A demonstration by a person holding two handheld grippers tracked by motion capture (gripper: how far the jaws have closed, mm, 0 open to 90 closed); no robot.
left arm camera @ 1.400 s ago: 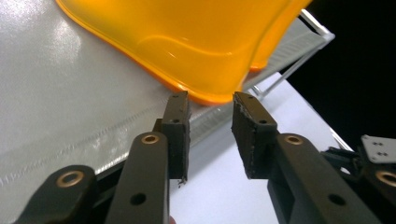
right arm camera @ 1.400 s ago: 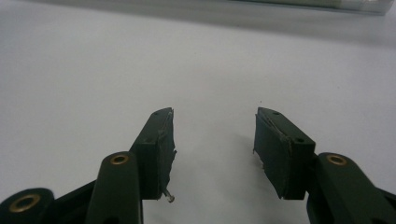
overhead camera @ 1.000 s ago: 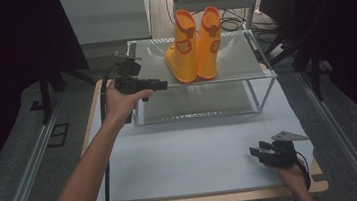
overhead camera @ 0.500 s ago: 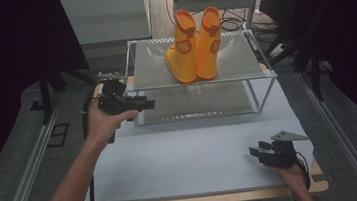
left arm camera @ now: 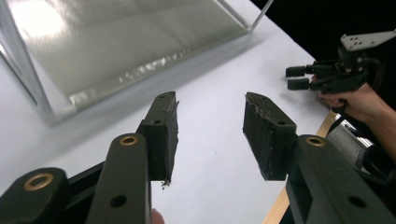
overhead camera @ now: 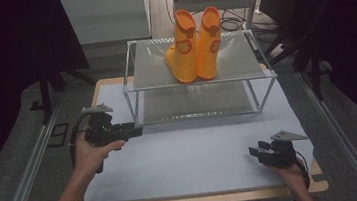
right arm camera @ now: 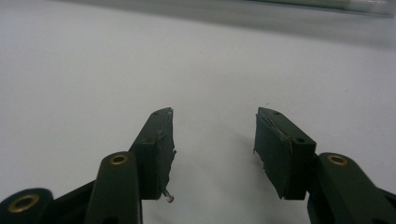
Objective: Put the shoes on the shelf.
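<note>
Ahead, your boots stand upright on the rack, toes toward you; both grippers' fingers gape empty, the left gripper just opening, right gripper resting on the table.

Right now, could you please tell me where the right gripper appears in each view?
High view: the right gripper is at the bottom right, in the person's hand, jaws open.
Left gripper view: the right gripper is at the upper right, farther off, pointing left.
Right gripper view: the right gripper rises from the bottom, jaws open, nothing between them.
Shared landmark: the white tabletop beneath it in all three.
</note>
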